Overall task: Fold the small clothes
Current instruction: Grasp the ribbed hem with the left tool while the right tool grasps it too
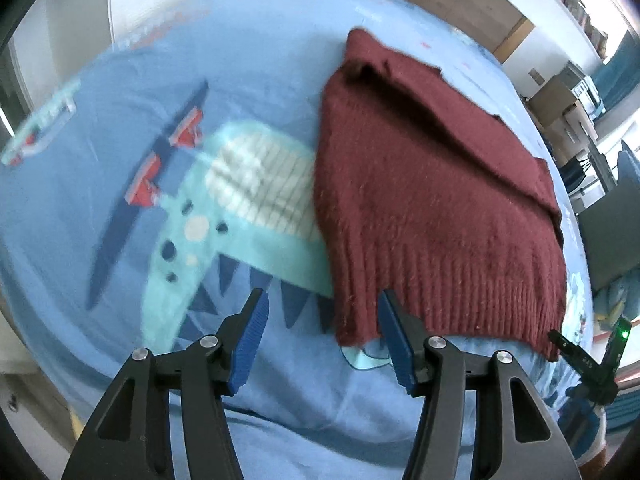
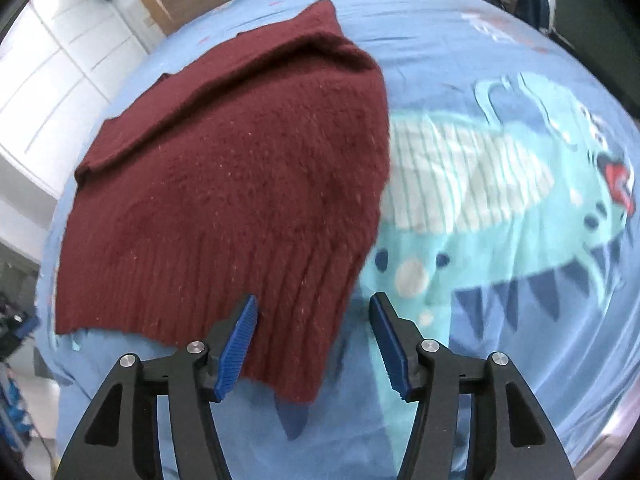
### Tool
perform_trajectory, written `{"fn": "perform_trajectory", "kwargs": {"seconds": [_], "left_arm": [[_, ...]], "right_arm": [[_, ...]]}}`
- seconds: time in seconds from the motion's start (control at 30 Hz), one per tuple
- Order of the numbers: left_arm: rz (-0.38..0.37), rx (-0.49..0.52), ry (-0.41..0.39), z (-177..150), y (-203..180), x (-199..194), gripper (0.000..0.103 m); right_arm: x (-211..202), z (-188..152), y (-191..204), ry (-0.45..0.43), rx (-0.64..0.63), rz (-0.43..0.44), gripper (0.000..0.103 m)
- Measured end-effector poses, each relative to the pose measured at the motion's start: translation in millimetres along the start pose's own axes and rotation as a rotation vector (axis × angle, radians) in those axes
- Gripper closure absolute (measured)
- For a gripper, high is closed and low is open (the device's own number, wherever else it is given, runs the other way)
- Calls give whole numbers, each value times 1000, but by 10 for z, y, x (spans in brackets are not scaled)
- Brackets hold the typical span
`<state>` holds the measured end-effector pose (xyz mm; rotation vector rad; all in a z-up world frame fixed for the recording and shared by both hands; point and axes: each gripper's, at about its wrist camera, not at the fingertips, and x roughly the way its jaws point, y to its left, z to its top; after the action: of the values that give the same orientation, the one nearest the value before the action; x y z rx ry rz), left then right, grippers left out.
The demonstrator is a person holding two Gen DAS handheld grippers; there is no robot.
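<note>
A dark red knitted sweater (image 1: pixel 432 200) lies folded on a blue bedsheet with a cartoon dinosaur print (image 1: pixel 192 240). Its ribbed hem faces me. In the left wrist view my left gripper (image 1: pixel 322 308) is open, its jaws spread over the hem's near left corner. In the right wrist view the sweater (image 2: pixel 240 184) fills the left half, and my right gripper (image 2: pixel 314 312) is open, its jaws spread over the hem's near right corner. Part of the right gripper (image 1: pixel 588 360) shows at the right edge of the left wrist view.
The bedsheet (image 2: pixel 500 200) covers the whole bed. White cabinet doors (image 2: pixel 52 80) stand beyond the bed on one side. Cardboard boxes and furniture (image 1: pixel 568 108) stand past the far right bed edge.
</note>
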<state>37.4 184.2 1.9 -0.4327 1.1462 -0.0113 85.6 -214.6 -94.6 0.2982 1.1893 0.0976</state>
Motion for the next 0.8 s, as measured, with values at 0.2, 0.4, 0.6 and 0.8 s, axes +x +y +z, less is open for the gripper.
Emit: {"fn": "perform_trajectory", "kwargs": {"seconds": [0.2, 0.4, 0.6, 0.8], "left_arm": [[-56, -106, 58, 104, 121, 363, 52], [-144, -136, 75, 251, 11, 501, 52], [-197, -83, 109, 282, -239, 614, 52], [-238, -101, 119, 250, -212, 651, 53]], "right_arm": [[-27, -29, 20, 17, 20, 56, 40], [28, 5, 146, 57, -14, 88, 40], [53, 45, 79, 68, 29, 118, 40], [94, 85, 36, 86, 45, 136, 40]]}}
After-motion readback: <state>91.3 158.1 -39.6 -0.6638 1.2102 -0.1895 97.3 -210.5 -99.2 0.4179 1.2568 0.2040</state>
